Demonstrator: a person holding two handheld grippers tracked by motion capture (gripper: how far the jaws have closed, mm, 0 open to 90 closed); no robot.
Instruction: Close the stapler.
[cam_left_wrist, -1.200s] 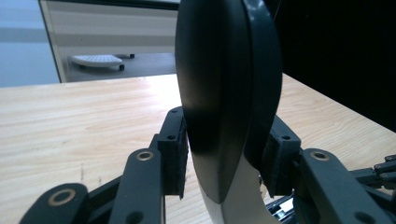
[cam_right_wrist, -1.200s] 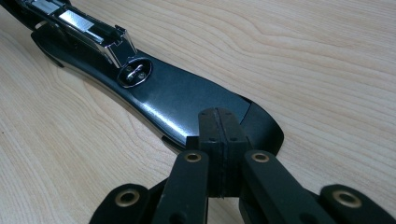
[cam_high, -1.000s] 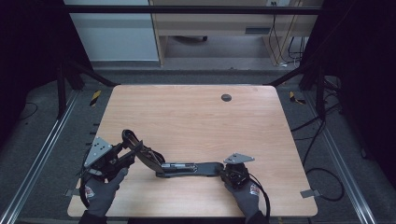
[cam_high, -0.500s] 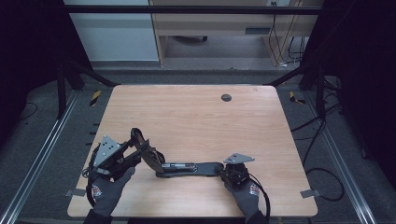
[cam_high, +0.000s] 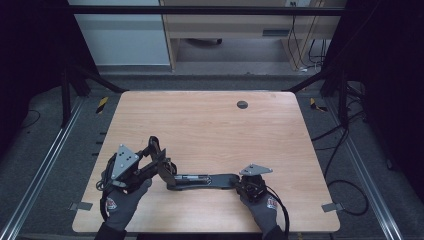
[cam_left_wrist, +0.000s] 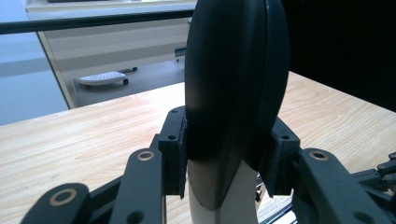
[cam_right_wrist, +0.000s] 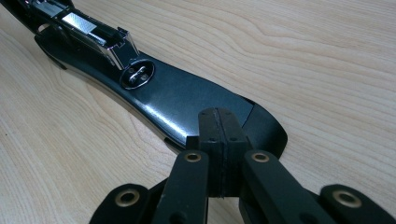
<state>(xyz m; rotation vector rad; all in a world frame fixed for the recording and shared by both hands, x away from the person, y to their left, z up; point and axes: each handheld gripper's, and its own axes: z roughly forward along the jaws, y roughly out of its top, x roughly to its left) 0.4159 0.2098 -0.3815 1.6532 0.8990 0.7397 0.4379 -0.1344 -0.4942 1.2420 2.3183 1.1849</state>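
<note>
Work in hand: a black stapler (cam_high: 200, 180) is being handled by both grippers; judged from its pose, it is being folded shut from a wide-open position.
Stapler, place: it is laid along the near part of the wooden surface (cam_high: 200, 125), running left to right between the two grippers.
Base: the base (cam_right_wrist: 187, 100) is kept flat on the surface, with the chrome magazine (cam_right_wrist: 93, 30) exposed on top of it.
Top arm: the top arm (cam_left_wrist: 233, 93) is raised at the stapler's left end and tilted up off the surface, its hinge end down by the magazine.
Left gripper: the jaws of the left gripper (cam_high: 159, 162) are clamped on the top arm, one pad pressed on each side of it, as is seen in the left gripper view.
Right gripper: the jaws of the right gripper (cam_right_wrist: 218, 135) are fully closed, pad against pad, with nothing between them; their tip is set down on the right end of the base.
What has just changed: compared with a second ago, the left gripper is found further right and slightly higher, and the top arm is stood up more steeply. The right gripper and the base are found where they were.
Meaning for the work: the base appears to be pinned while the arm is swung over it. The closing is judged to be only partly done, since the arm is well apart from the magazine.
Risk: the base could be lifted or slid if the pinning is eased.
</note>
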